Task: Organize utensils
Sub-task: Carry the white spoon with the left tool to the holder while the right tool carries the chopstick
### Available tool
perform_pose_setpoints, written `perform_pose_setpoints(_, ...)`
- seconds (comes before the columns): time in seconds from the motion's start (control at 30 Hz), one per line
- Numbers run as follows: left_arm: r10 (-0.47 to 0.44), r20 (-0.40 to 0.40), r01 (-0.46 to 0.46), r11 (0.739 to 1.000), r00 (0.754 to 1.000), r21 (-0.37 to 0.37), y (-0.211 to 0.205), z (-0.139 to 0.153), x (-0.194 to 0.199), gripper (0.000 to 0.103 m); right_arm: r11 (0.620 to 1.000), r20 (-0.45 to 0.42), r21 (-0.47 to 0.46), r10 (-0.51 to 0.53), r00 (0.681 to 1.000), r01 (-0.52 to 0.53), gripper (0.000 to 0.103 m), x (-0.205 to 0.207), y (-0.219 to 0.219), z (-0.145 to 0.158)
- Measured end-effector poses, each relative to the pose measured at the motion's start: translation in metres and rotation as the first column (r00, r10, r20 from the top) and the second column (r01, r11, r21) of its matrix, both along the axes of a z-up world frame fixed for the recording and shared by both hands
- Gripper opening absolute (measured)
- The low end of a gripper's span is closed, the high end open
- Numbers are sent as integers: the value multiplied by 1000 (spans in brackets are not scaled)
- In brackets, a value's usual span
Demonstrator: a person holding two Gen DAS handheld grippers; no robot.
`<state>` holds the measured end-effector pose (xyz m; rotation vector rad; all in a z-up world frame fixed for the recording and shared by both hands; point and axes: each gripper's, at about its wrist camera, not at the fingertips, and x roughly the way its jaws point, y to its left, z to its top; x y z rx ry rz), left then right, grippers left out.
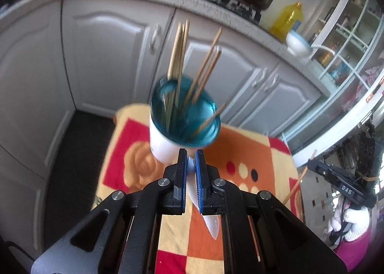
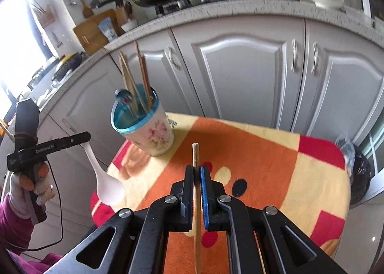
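The left gripper (image 1: pixel 191 162) has its jaws pressed onto the handle of a white spoon (image 1: pixel 211 223), whose bowl hangs below the fingers. The right gripper (image 2: pixel 196 173) pinches a wooden chopstick (image 2: pixel 196 154) upright between its pads, the tip standing above them. Both grippers are held clear above a small table (image 2: pixel 300 190) covered by an orange, red and cream cloth. A white cup (image 2: pixel 153 137) with a blue rim stands near the table's far left corner, close to the edge, holding several chopsticks (image 1: pixel 178 53) that lean apart. The rest of the tabletop lies open. White cabinet doors (image 2: pixel 242 77) run just beyond the far edge.
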<state>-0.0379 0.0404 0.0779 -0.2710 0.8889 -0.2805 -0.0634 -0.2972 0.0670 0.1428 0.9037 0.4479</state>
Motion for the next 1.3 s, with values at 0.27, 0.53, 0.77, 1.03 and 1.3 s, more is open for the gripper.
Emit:
perform_pose_setpoints(0.27, 53, 120, -57, 998, 991, 38, 13, 46, 16, 5, 999, 125, 34, 33, 992, -37, 5, 12, 18, 58)
perform_pose_setpoints(0.53, 91, 207, -109, 991, 974, 79, 22, 78, 43, 5, 992, 248, -16, 122, 961, -121, 5, 45, 59, 129)
perform_pose_setpoints(0.77, 88, 227, -126, 979, 970, 159, 15, 68, 73, 5, 980, 305, -64, 199, 931, -189, 5, 62, 92, 164)
perform_pose_setpoints(1.03, 78, 199, -121, 970, 977, 213, 1, 39, 97, 5, 972, 297, -44, 235, 926, -232, 5, 85, 120, 161)
perform_pose_setpoints(1.3, 87, 158, -123, 964, 984, 235, -5, 10, 111, 5, 964, 200, -18, 265, 943, -267, 5, 110, 140, 114)
